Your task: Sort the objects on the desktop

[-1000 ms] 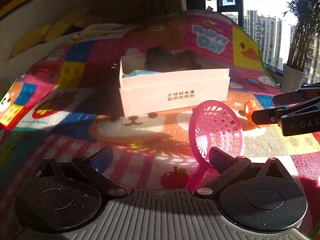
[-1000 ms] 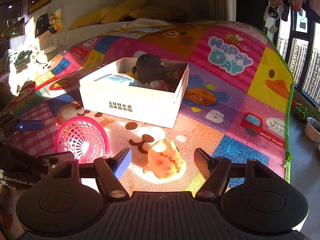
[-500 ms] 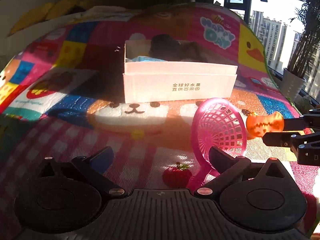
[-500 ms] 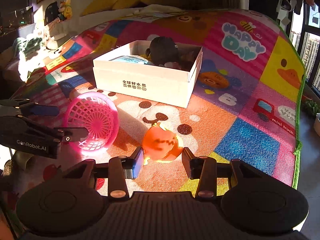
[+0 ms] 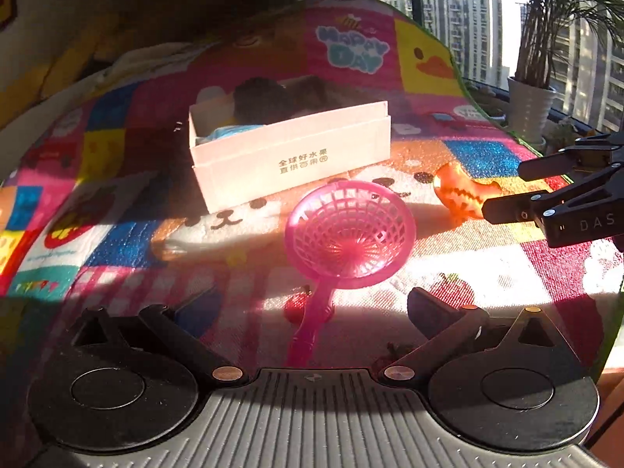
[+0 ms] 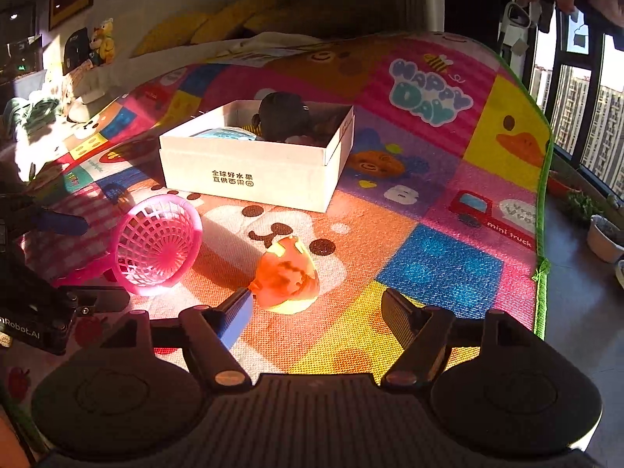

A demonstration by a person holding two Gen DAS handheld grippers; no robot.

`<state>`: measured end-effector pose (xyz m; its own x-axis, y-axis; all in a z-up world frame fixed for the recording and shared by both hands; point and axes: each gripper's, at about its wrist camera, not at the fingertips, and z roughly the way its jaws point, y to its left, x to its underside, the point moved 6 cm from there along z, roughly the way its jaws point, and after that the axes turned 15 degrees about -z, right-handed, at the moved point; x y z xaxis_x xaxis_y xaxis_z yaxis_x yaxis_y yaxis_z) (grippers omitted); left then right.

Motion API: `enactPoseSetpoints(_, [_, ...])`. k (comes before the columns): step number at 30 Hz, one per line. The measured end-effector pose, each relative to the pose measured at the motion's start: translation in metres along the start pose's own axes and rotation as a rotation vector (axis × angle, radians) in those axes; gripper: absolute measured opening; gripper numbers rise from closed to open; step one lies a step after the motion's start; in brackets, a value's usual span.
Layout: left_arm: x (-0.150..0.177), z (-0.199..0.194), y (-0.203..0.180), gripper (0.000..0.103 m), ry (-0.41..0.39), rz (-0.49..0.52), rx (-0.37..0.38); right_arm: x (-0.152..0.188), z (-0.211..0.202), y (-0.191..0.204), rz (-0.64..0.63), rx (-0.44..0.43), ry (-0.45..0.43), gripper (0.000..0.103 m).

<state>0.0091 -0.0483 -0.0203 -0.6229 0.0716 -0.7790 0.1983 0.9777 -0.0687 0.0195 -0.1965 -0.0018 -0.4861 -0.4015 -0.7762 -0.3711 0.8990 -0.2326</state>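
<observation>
Half a second ago the right gripper (image 6: 316,310) pinched the orange pumpkin toy (image 6: 286,277) off the mat; now its jaws have just spread again and the toy lies tipped on the mat (image 6: 436,265) just ahead of them, its handle touching the left finger tip. The pink strainer (image 5: 349,234), earlier standing against the left gripper's right finger, now lies free between that gripper's spread jaws.

From the left wrist: the left gripper (image 5: 308,308) is wide apart, and the strainer's thin handle runs back between the fingers without being pressed. Its bowl is round plastic mesh. Behind it sits a white cardboard box (image 5: 296,163), open-topped, holding dark, soft-looking items. A potted plant (image 5: 532,105) stands by the window past the mat's far right edge.

From the right wrist: the woven, patchwork-printed mat is sunlit, with bare stretches to the right of the toy as far as its green edge. Yellow cushions (image 6: 202,27) line the far wall.
</observation>
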Motion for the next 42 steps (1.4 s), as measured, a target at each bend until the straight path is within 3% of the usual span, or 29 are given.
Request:
enactPoseSetpoints(6, [-0.009,0.003,-0.02,0.103,-0.046,0.084,0.017,-0.003,0.005,0.007,-0.029,-0.005,0.003,0.076])
enactPoseSetpoints(14, [-0.001,0.007,-0.009,0.103,-0.008,0.018,0.025,-0.015,0.026,0.021,-0.106,-0.027,0.015,0.075])
enactPoseSetpoints(15, [-0.002,0.007,-0.007,0.103,-0.01,0.013,0.024,-0.016,0.03,0.021,-0.102,-0.028,0.025,0.073])
enactPoseSetpoints(17, [-0.004,0.006,-0.007,0.103,-0.014,0.01,0.026,-0.016,0.038,0.019,-0.086,-0.044,0.054,0.052])
enactPoseSetpoints(25, [-0.016,0.029,-0.025,0.103,0.023,0.033,0.072,-0.01,0.018,0.006,-0.006,-0.03,0.024,0.052])
enactPoseSetpoints(30, [-0.021,0.045,-0.028,0.103,0.043,0.024,0.059,-0.005,0.005,-0.002,0.001,0.003,0.014,0.052])
enactPoseSetpoints(34, [-0.021,0.046,-0.029,0.088,0.056,0.013,0.06,-0.002,0.003,-0.003,0.003,0.007,0.018,0.052])
enactPoseSetpoints(42, [-0.019,0.029,-0.022,0.087,0.046,-0.006,0.064,-0.009,-0.008,0.003,-0.022,0.011,-0.005,0.052])
